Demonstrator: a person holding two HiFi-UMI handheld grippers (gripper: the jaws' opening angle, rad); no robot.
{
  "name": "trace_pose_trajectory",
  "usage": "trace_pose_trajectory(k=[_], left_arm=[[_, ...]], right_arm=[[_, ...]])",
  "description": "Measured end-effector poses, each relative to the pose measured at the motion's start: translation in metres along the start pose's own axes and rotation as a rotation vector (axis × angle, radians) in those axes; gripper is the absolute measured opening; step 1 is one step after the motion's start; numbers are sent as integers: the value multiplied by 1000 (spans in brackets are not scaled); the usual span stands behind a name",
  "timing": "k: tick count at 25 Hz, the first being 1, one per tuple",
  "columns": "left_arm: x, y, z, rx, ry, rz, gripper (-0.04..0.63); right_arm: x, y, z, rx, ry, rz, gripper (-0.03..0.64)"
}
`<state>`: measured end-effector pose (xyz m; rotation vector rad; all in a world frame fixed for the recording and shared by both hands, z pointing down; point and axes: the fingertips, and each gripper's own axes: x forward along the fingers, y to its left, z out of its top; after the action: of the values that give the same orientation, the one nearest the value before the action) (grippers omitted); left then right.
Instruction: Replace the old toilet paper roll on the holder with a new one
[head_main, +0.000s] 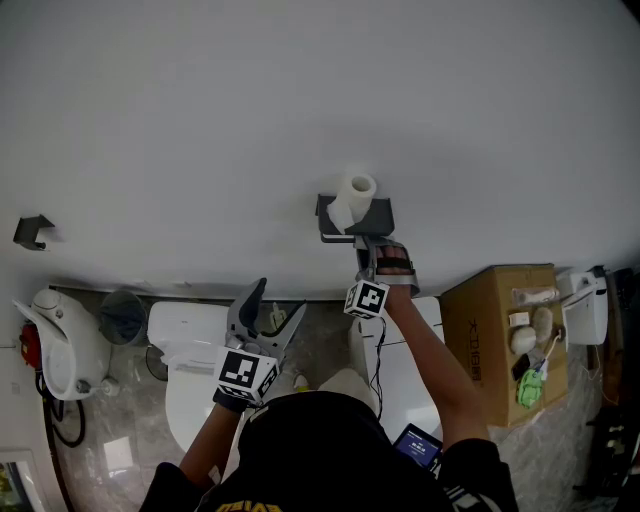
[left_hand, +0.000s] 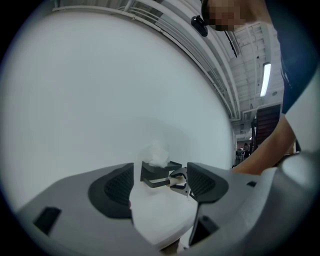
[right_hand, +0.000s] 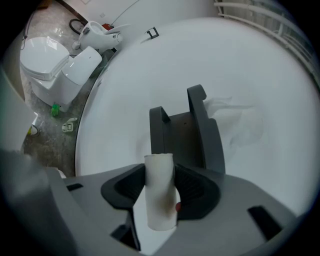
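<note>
2 tongs, 1 job each. The left tongs (head_main: 281, 298) hang wide and empty above the white ceramic toilet (head_main: 190, 385), pointing level at the wall. To their right, the right tongs (head_main: 378, 250) are clamped on the bare off-white cardboard tube (right_hand: 160, 197) — the old roll — just below the dark grey metal wall holder (head_main: 362, 218), apparently already off its bar. The full white paper roll (head_main: 355, 192) sits on top of the holder. Best, I judge, to draw the tube straight back and set it aside with a light grip so the card does not crush. The free left tongs can then lift the new roll down. Around: a small dark wall bracket (head_main: 33, 232) far left, a brown cardboard box (head_main: 498, 335) far right — neither blocks the way.
</note>
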<state>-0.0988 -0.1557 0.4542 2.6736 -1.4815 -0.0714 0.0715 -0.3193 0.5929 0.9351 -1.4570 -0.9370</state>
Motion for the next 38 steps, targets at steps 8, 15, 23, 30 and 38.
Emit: trace_pose_trajectory(k=[8,15,23,30,38], left_arm=[[-2,1,2,1,-6,9,342],[-4,1,7,-2,-30,17,327],[-2,-4,7,-6,-31,6,327],[2,-6,6,0,-22,1,327],[8,-11,5,4,-16,-13,327]], right_arm=[[0,-4,-12,-5,20,-6,186],[0,-1,-25,-22,44,-1,186],[-1,-2,-37,-26,65,-3,186],[-1,-4,-52,-5,84,-10,186],[-1,-6,-62,-39,94,-19,186]])
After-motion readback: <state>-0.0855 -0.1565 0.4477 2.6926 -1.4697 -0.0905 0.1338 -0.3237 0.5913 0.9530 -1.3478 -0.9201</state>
